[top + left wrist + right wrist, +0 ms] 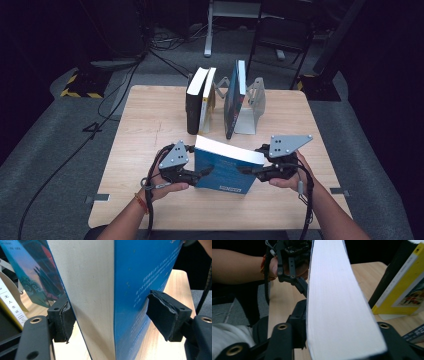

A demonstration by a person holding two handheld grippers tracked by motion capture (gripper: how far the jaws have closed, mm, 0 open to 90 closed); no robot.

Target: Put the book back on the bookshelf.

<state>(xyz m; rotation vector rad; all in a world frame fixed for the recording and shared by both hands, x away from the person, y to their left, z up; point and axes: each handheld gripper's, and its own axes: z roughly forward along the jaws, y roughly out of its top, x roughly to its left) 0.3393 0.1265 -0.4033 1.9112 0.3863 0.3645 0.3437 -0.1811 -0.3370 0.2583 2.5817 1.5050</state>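
A thick blue-covered book (225, 170) stands tilted on its lower edge near the front of the wooden table (150, 125), with a gripper at each side. My left gripper (206, 172) reaches in from the left. In the left gripper view its jaws straddle the book (100, 290); one pad (163, 315) stands just off the blue cover, the other pad (63, 320) is beside the back cover, so the left gripper (110, 315) is open. My right gripper (245, 170) is shut on the book's other end. In the right gripper view the white page block (332, 302) sits between the jaws of that gripper (339, 330).
At the table's back stand a black book (192, 107) and a yellow-and-white book (207, 100), leaning together. A blue book (234, 97) leans on a grey metal bookend (250, 107). Cables trail from both grippers. Dark floor surrounds the table.
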